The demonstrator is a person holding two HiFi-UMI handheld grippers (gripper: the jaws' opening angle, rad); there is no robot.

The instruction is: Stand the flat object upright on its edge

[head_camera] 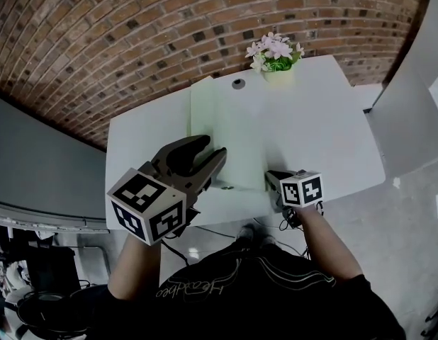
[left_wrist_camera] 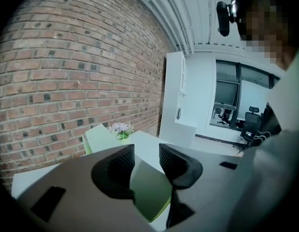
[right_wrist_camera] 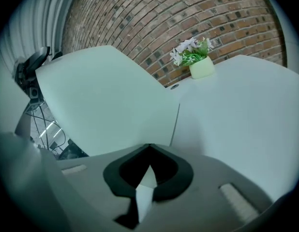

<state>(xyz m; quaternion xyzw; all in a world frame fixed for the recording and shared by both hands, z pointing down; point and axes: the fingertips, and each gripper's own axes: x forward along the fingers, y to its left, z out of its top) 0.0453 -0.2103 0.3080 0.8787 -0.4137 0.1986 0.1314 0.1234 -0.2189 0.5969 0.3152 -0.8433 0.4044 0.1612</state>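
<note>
While the right gripper [head_camera: 272, 178], low and right of centre in the head view, pinches the near edge of the pale green board [head_camera: 233, 119] (tilted up off the white table [head_camera: 332, 119]), the left gripper [head_camera: 213, 149] at lower left stands spread about the board's near left corner.

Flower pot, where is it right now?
Head view: the flower pot stands at the white table's far edge by the brick wall, just beyond the green board's far right corner.

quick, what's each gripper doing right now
left gripper: jaws open, green board between them, not gripped
right gripper: jaws closed on the green board's near edge
</note>
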